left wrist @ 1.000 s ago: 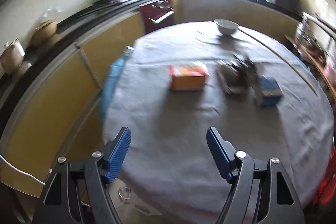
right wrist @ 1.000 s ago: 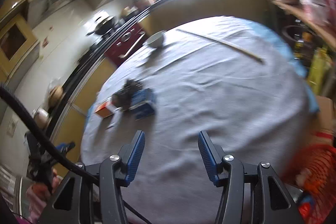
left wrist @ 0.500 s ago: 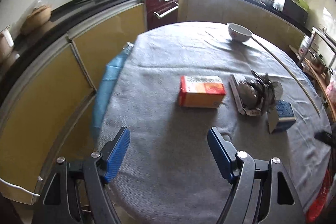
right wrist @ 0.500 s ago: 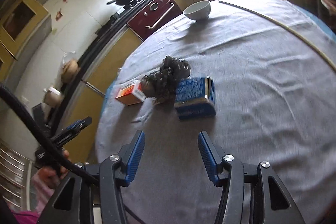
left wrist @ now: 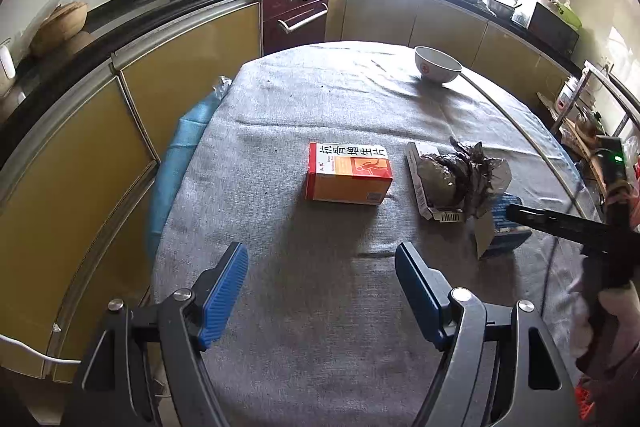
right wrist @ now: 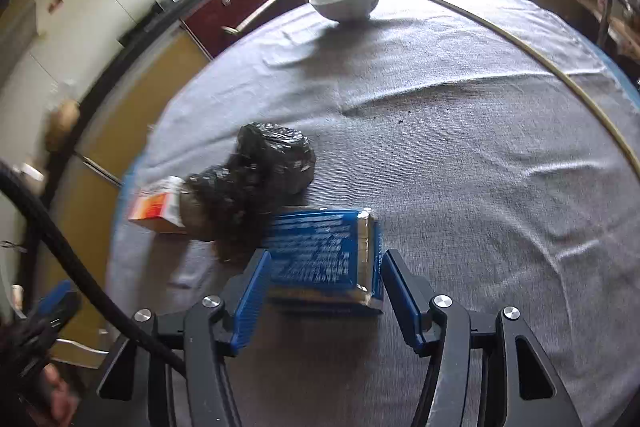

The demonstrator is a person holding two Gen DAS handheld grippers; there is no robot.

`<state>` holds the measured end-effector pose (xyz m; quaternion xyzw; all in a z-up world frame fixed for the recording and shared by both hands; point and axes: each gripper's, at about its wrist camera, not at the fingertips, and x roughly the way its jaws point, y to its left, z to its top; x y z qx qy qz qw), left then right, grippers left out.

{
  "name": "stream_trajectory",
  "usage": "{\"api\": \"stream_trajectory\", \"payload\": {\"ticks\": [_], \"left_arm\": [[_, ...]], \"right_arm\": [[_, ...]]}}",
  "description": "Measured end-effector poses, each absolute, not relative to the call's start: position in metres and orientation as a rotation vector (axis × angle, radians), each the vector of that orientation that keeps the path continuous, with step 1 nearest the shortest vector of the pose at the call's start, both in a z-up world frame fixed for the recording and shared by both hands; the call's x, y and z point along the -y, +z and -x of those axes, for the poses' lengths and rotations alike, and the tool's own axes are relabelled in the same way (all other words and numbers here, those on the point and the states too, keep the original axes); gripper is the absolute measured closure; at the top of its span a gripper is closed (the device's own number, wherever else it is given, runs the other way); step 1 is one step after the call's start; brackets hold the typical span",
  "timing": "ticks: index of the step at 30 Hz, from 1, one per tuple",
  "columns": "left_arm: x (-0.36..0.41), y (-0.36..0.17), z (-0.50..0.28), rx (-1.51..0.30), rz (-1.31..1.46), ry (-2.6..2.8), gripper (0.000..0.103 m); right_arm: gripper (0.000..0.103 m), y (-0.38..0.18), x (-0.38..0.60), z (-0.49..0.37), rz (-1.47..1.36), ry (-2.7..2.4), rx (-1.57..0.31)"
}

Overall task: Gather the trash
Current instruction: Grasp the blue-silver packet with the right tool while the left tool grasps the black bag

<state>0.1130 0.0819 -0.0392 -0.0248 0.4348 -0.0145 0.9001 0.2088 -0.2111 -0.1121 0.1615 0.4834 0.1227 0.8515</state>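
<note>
An orange and white box (left wrist: 349,173) lies mid-table, ahead of my open, empty left gripper (left wrist: 321,293). To its right a crumpled black plastic bag (left wrist: 464,174) lies on a flat white carton (left wrist: 419,179). A blue box (left wrist: 505,233) sits beyond it. In the right wrist view my right gripper (right wrist: 323,301) is open, its fingers on either side of the blue box (right wrist: 320,251) without touching it. The black bag (right wrist: 256,183) and orange box (right wrist: 158,209) lie just behind it on the left.
A white bowl (left wrist: 437,64) stands at the table's far side and a long thin stick (right wrist: 528,49) lies along the right edge. The round table has a grey cloth (left wrist: 328,107). Yellow cabinets (left wrist: 188,55) and a red oven (left wrist: 295,11) curve round the left and back.
Both grippers have moved forward over the table. The right one has closed in on the blue box, which now lies between its open fingers. The trash has not moved.
</note>
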Motion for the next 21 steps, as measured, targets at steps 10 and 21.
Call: {"api": "stream_trajectory", "payload": {"ticks": [10, 21], "left_arm": [[-0.091, -0.021, -0.106, -0.888, 0.033, 0.016, 0.027], [-0.106, 0.049, -0.105, -0.796, -0.040, 0.043, 0.025]], "right_arm": [[0.026, -0.133, 0.180, -0.222, -0.214, 0.260, -1.013], [0.027, -0.137, 0.245, -0.184, -0.299, 0.260, -0.971]]}}
